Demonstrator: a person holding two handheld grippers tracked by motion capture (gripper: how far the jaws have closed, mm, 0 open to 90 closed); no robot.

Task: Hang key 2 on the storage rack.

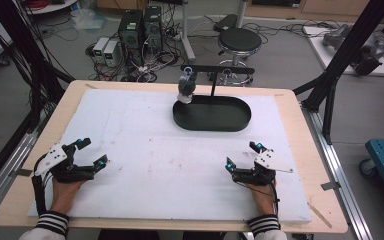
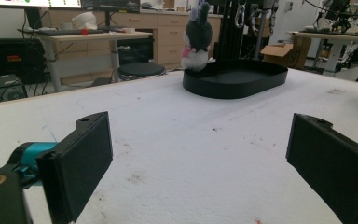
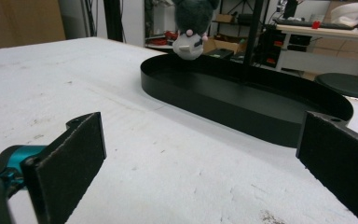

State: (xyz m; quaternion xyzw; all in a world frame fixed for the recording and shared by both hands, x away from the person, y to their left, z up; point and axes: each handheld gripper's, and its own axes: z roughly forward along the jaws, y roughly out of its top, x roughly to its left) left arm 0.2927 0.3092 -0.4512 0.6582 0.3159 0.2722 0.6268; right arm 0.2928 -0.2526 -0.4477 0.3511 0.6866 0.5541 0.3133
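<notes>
Ahead of both sets of fingers, in the high view, the plush toy (image 1: 186,87) hangs from a black stand (image 1: 215,75) over the far-left rim of the oval tray (image 1: 212,114); the left gripper (image 1: 91,152) and right gripper (image 1: 243,156) rest on the desk (image 1: 155,150), spread open and empty. From the left gripper view, the toy (image 2: 198,35) lies well beyond the parted fingers (image 2: 81,161), slightly right. From the right gripper view, it (image 3: 191,28) sits far forward, centred. Judging by this, the reach has not begun; next, one gripper must travel forward and close on the toy.
</notes>
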